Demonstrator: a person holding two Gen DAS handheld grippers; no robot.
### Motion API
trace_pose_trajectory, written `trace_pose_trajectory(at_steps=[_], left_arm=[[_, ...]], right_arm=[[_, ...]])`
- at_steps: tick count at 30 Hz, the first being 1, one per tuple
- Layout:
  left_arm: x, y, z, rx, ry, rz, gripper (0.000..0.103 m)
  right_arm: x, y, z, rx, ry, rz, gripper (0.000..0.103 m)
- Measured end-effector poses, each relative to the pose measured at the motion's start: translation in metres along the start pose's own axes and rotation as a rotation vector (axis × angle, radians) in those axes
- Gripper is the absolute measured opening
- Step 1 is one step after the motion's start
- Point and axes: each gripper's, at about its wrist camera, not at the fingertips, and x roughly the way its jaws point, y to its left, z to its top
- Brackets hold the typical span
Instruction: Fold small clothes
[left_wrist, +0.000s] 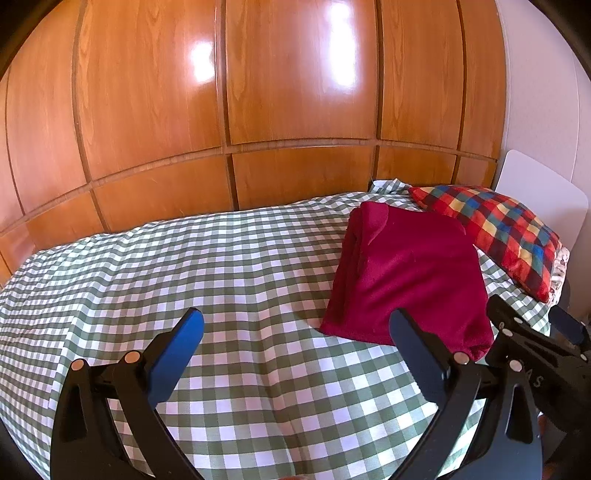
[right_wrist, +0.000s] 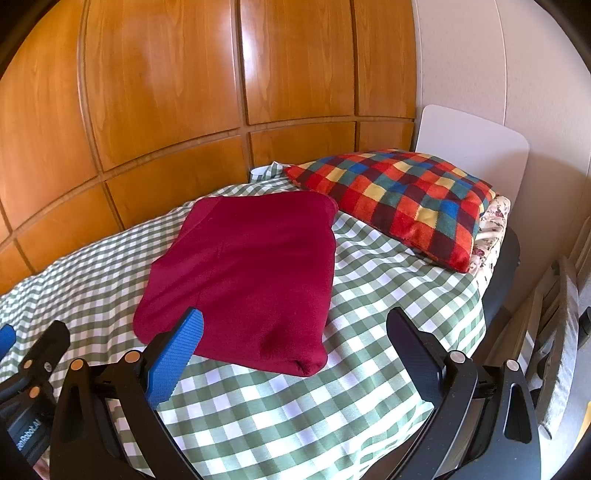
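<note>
I see dark red garment (right_wrist: 243, 280) folded on checked bed cover (right_wrist: 369, 369), beside plaid pillow (right_wrist: 402, 199). Left claw (left_wrist: 295, 350) released, right claw (right_wrist: 295, 350) released, both empty.

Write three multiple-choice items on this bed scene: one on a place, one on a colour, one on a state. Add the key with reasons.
1. Where does the pillow lie relative to the garment?
A. under it
B. past it, by the headboard
C. on the floor

2. What colour is the garment?
A. dark red
B. blue
C. white

3. How do the left gripper and right gripper stand?
A. both clamped on the garment
B. one open, one shut
C. both open, holding nothing

Key: 1 B, the pillow sits beyond the garment at the head end; 2 A, the cloth is plain dark red; 3 C, both jaws stand wide apart above the checked sheet.
</note>
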Motion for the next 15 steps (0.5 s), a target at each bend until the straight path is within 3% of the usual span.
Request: trace_pose_trajectory(at_steps=[15], left_arm=[[-0.0055, -0.0023, 0.0034, 0.004, -0.010, -0.026, 0.100]], right_arm=[[0.0072, 0.0032, -0.0016, -0.004, 0.016, 0.002, 0.098]])
